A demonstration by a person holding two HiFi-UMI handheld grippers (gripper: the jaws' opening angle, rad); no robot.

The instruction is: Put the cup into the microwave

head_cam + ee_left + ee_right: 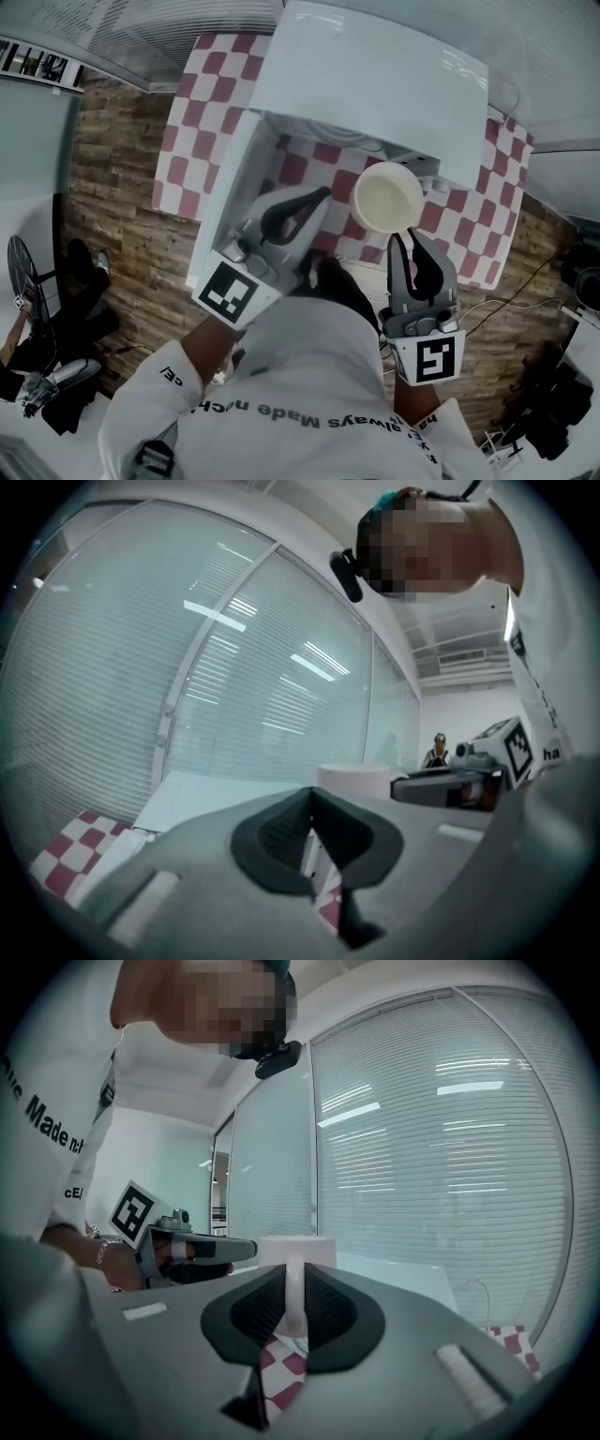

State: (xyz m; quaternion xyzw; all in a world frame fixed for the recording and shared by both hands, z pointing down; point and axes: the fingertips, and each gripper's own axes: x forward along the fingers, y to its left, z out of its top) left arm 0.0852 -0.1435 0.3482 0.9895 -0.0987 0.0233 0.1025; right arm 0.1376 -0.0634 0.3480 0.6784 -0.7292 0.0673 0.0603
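The right claw (405,242) is clamped tight on the cup's handle (293,1299). The cup (387,197) sticks out at its 12 o'clock, upright, rim up, and looks empty. The cup is held up off the checked cloth (202,122), right at the front edge of the white microwave (375,75). At the cup's 9 o'clock is the left claw (317,197), its jaws all but together with nothing in them.
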